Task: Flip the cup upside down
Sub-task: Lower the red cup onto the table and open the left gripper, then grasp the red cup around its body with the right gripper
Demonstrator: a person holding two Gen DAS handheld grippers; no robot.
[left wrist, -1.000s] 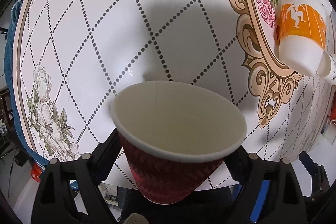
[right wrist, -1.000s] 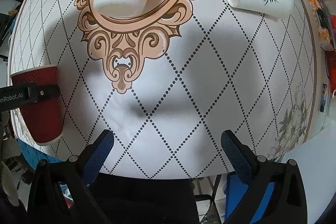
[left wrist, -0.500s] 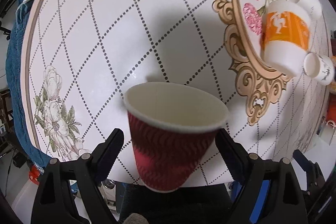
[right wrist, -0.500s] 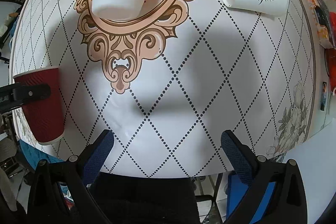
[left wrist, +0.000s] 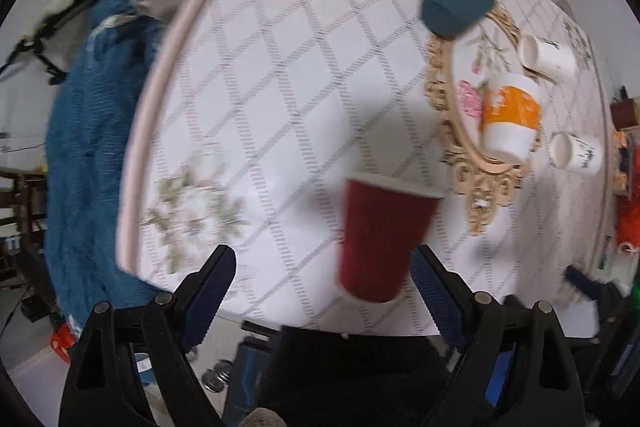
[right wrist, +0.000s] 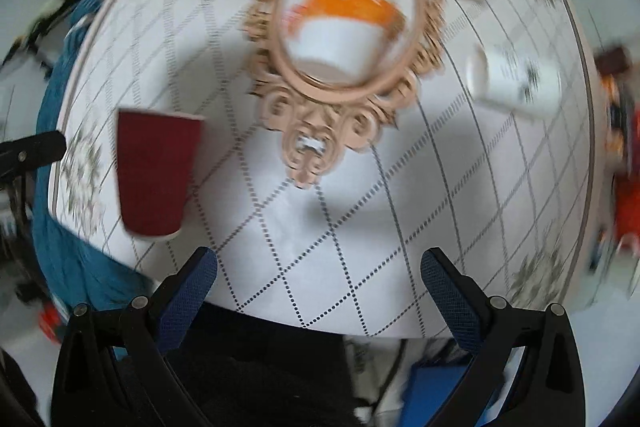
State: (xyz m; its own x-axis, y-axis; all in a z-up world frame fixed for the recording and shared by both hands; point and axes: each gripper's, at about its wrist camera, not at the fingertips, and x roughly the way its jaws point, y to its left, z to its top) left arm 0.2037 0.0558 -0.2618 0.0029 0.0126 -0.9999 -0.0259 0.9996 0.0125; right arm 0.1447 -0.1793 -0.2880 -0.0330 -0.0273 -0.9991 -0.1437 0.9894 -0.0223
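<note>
A dark red ribbed paper cup (left wrist: 384, 239) stands on the patterned table with its wide rim on the cloth and its narrow base toward the camera. It also shows in the right wrist view (right wrist: 154, 175) at the left. My left gripper (left wrist: 322, 275) is open and pulled back from the cup, which sits near its right finger and touches neither. My right gripper (right wrist: 318, 275) is open and empty above the table's near edge. Both views are blurred by motion.
An orange-and-white cup (left wrist: 510, 119) stands inverted on the ornate medallion; it also shows in the right wrist view (right wrist: 344, 27). Two white cups lie on their sides (left wrist: 548, 55) (left wrist: 576, 155). A teal cup (left wrist: 458, 5) lies at the far side. A blue cloth (left wrist: 92, 147) hangs at the table's left edge.
The left gripper has let go of the red cup and drawn back and up. The cup now stands free on the table. The right gripper has also lifted back.
</note>
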